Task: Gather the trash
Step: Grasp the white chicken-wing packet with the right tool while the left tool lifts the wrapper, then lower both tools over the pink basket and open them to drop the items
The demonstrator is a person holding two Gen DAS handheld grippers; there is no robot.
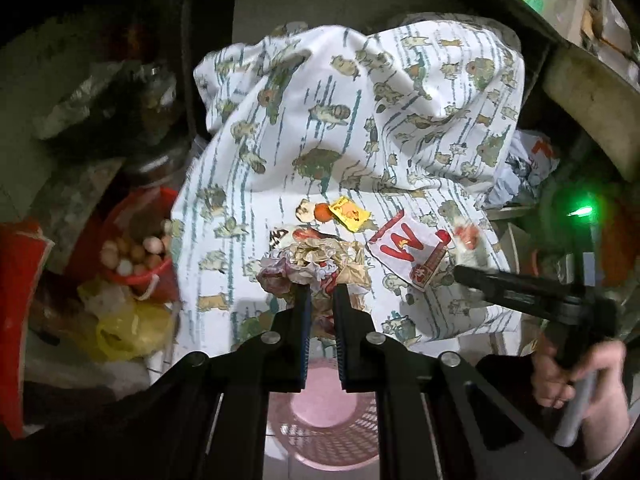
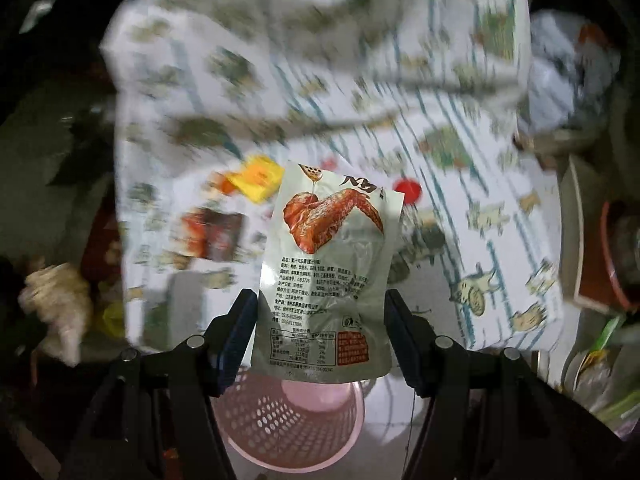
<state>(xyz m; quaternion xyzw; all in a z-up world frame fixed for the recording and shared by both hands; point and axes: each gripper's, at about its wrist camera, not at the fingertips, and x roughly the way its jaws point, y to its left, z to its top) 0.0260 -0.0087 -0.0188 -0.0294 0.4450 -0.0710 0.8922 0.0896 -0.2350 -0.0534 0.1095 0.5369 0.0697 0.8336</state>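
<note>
The right claw (image 2: 320, 312) holds a chicken-wing snack packet (image 2: 326, 272) across its width, the pink basket (image 2: 288, 420) directly below; a loose edge grip could drop it outside. The left claw (image 1: 320, 300), pressed together on a crumpled wrapper wad (image 1: 316, 264), may shed scraps onto the cloth (image 1: 320, 120) beyond.

The left tongs (image 1: 320, 292) point steeply down just above the pink basket (image 1: 320, 432), their jaws nearly together and pinching a crumpled wad of wrappers (image 1: 316, 264). The right tongs (image 2: 320, 312) also tilt down over that basket, jaws set wide and pressing the two edges of a chicken-wing snack pouch (image 2: 324, 272). To the basket's right, a bare hand (image 1: 576, 376) grips the right tongs' handle.
</note>
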